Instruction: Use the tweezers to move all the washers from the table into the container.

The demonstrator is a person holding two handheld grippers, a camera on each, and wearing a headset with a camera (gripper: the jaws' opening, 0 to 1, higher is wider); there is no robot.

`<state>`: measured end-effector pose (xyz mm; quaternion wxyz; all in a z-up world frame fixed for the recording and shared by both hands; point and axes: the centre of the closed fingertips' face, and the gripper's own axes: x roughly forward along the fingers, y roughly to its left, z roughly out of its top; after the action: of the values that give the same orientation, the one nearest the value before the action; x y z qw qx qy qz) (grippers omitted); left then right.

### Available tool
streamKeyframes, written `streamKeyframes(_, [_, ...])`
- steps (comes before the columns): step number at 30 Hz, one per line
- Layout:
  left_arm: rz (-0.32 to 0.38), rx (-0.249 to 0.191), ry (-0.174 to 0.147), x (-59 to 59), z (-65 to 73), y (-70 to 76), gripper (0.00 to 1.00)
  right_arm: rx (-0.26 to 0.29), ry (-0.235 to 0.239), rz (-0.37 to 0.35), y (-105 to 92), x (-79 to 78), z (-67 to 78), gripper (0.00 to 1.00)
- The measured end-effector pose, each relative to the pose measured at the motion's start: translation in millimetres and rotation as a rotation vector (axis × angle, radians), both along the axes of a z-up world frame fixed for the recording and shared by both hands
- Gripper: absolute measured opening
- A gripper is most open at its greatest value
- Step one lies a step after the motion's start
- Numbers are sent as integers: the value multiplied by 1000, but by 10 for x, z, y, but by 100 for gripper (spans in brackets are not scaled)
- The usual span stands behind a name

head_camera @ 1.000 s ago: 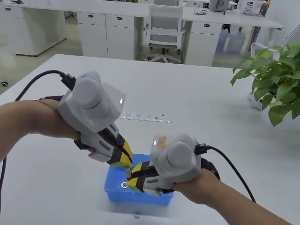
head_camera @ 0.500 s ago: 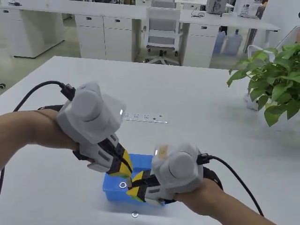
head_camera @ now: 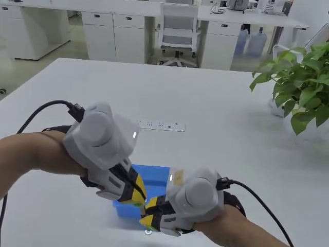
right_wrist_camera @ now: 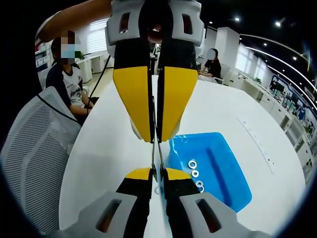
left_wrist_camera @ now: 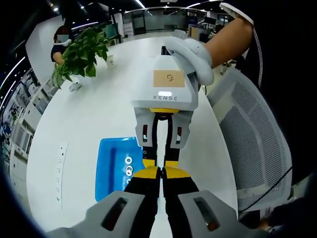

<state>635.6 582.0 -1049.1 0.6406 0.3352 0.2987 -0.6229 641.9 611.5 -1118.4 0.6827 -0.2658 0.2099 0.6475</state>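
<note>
left claw [left_wrist_camera: 161,173] and right claw [right_wrist_camera: 157,174] clamped on tweezers [right_wrist_camera: 155,144], washer [right_wrist_camera: 157,190] just outside container [right_wrist_camera: 228,173] edge

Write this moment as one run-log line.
left gripper: shut on tweezers; right gripper: shut on tweezers; washer: on table; container: holds washers

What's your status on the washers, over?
Left gripper and right gripper both shut on tweezers. Several washers in blue container, one washer on table beside it. Nothing in the way.
</note>
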Motion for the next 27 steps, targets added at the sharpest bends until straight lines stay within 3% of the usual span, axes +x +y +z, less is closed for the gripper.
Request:
streamKeyframes(14, [-18,6,14,-42,-208,-47,5,-30,-8,9,-53,-56,-200,10])
streamKeyframes(27, [-24,13,16,-11,-312,-55,5,-39,-10,1,-70,-19,-311,11])
